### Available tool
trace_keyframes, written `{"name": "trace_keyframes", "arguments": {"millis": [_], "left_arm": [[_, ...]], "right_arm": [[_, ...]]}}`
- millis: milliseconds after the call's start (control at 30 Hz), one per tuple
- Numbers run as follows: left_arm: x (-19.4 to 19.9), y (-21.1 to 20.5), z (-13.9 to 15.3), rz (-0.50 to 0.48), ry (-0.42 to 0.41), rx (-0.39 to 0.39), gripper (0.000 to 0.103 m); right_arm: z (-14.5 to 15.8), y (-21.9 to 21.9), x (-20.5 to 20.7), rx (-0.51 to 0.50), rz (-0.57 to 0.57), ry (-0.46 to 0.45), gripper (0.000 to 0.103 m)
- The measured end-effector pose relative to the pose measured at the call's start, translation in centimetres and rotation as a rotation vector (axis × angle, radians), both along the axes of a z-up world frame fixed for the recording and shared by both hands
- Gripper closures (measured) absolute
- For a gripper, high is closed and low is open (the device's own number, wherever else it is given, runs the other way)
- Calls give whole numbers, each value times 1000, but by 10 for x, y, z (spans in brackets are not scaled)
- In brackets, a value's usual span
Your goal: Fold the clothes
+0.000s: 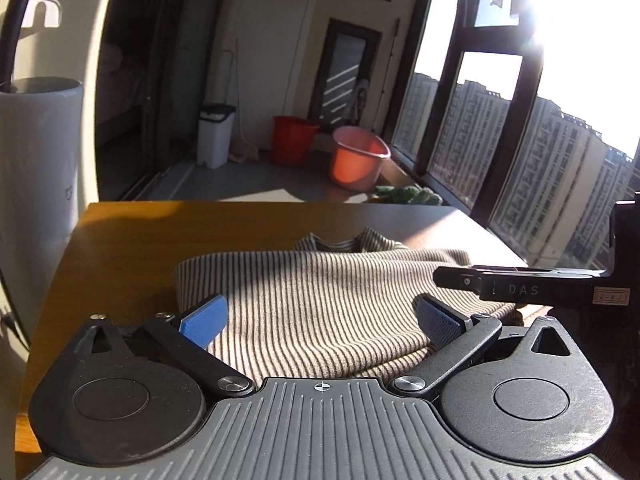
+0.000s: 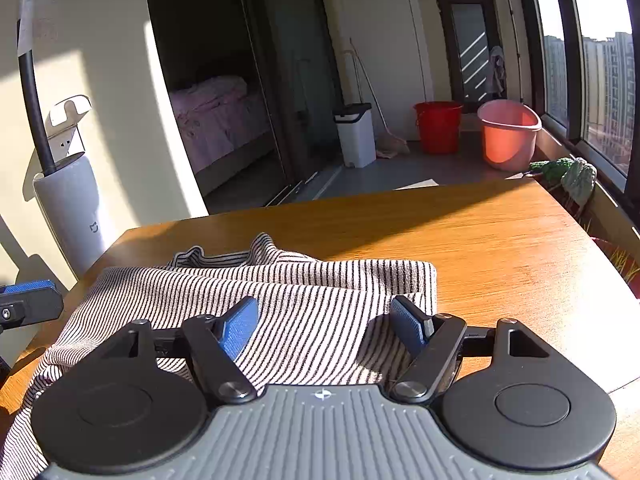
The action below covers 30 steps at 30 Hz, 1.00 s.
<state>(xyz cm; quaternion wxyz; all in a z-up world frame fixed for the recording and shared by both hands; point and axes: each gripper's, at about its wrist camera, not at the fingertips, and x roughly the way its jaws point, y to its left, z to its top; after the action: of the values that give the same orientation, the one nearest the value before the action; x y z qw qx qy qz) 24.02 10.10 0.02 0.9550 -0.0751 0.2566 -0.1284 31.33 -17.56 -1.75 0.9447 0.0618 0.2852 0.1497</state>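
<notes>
A beige and dark striped garment (image 1: 320, 300) lies partly folded on the wooden table (image 1: 140, 240), its collar at the far side. My left gripper (image 1: 322, 316) is open, its blue pads just above the garment's near part. My right gripper (image 2: 324, 324) is open over the garment (image 2: 320, 300) near its right edge. In the left wrist view the right gripper's finger (image 1: 480, 284) reaches in from the right over the cloth. In the right wrist view a tip of the left gripper (image 2: 28, 300) shows at the left edge.
A white cylindrical appliance (image 2: 68, 208) stands left of the table (image 2: 500, 248). Beyond the table are a white bin (image 2: 356, 136), a red bucket (image 2: 438, 126), a pink basin (image 2: 508, 132) and plants (image 2: 568, 176) by the window.
</notes>
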Motion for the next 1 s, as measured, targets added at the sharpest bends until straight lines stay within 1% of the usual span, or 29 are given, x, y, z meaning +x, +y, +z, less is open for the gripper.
{"name": "trace_keyframes", "arguments": {"millis": [33,167,233,333,400,467,567,633,700,800,833,867,900,933,967,1000], "left_arm": [[3,5,0,21,5,-9,0],[28,20,-13,73,109,-23,0],[40,28,-19,89,158,-39,0],[51,38,-25,77,211,-106,0],[57,48,-28,72,242,-159,0],[60,55,-30,77,254,-197,1],[65,56,-31,66,256,-208,16],[67,55,-32,59,252,-199,15],[67,53,-31,50,252,-196,10],[66,45,-31,25,249,-172,8],[66,41,-32,11,244,-155,8],[67,37,-32,-9,233,-126,8],[67,33,-32,-24,220,-96,9],[69,28,-33,-36,205,-65,11],[71,24,-34,-43,195,-44,17],[75,22,-34,-48,187,-27,27]], "right_arm": [[0,1,0,-2,0,-3,27],[1,-3,-3,13,-4,-13,27],[5,-8,-7,31,-25,-31,28],[14,-24,-8,50,-80,-46,28],[16,-37,-1,60,-117,-26,28],[13,-47,10,79,-130,28,28],[6,-56,24,123,-123,89,27],[2,-57,32,144,-101,119,27],[-2,-57,39,157,-68,144,27],[-3,-49,43,141,33,160,29],[-3,-45,44,125,57,160,31],[-2,-40,45,98,71,155,42],[-1,-34,45,71,84,149,56],[-1,-31,47,60,91,147,63],[1,-30,52,64,89,148,71],[3,-28,58,66,85,148,73]]}}
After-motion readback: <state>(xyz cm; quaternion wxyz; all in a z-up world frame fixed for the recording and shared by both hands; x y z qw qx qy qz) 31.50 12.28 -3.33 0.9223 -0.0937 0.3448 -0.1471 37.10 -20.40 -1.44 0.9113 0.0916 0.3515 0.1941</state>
